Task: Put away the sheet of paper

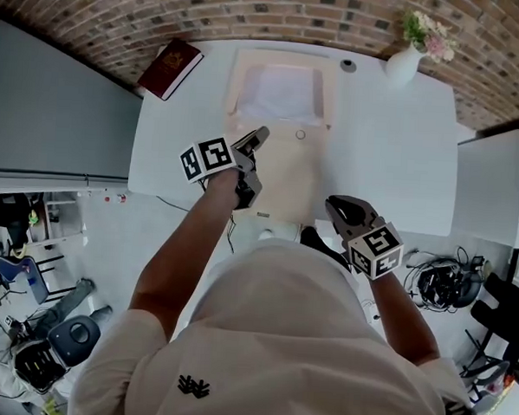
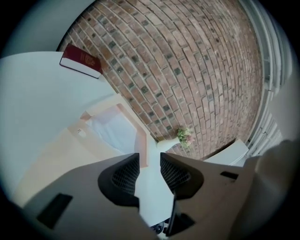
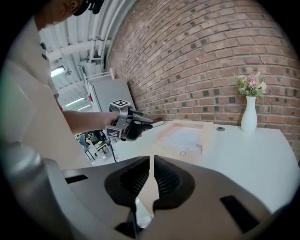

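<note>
Now the L tongs [image 2: 149, 161] are held open, w/ nothing between the jaws. They are held over the left side of the flat lid [image 1: 287, 173]. The R tongs [image 3: 152, 164] are squeezed almost shut on nothing & are held low by the front edge of the table [image 1: 393, 149]. The paper [image 1: 283, 92] is laid inside the open box [image 1: 234, 84] at the back of the table, well apart from both tongs. A red book [image 1: 170, 67] is seen left of the box & a vase [image 1: 404, 62] to its right.
</note>
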